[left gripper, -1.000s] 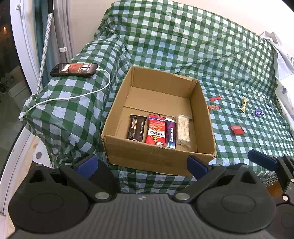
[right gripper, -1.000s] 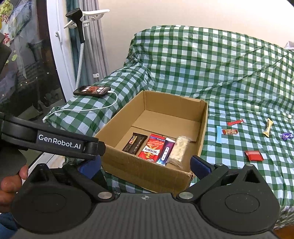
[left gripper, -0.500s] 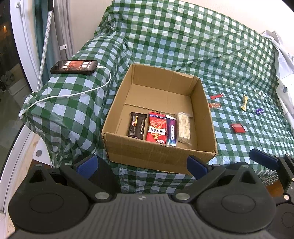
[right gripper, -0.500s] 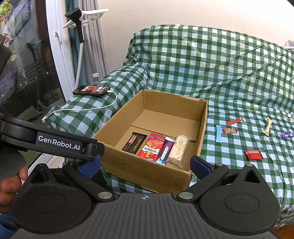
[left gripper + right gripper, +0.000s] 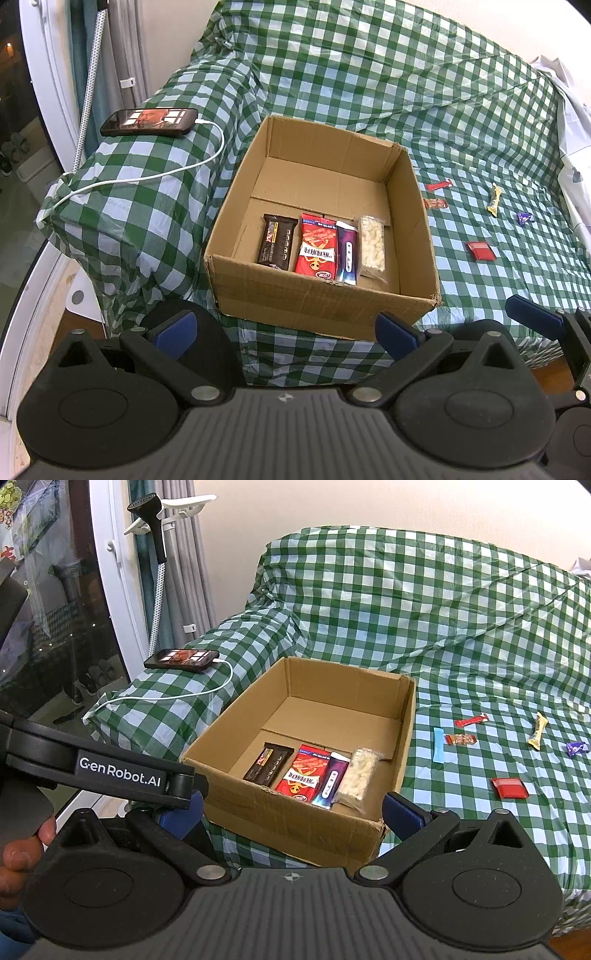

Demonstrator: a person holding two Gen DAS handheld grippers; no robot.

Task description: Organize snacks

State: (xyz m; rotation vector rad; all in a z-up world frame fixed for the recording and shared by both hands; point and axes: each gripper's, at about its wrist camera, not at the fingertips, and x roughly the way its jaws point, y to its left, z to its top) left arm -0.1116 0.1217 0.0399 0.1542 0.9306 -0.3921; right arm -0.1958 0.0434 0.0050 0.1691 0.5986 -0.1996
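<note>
Left gripper point(image 5: 284, 328) and right gripper point(image 5: 291, 814): both spread, empty | loose snacks: red packet point(image 5: 509, 787) and others on the checked cover, right of cardboard box point(image 5: 406, 716) | light, crinkly, slippery; likely pinch across flat middle.

Left claw point(image 5: 284, 328): black ribbed body, two round housings, silver pivot screws, blue fingertip pads point(image 5: 173, 328). Right claw point(image 5: 291, 814) looks the same. A black bar printed "GenRobot.AI" point(image 5: 120, 775) in white crosses the right view.
</note>
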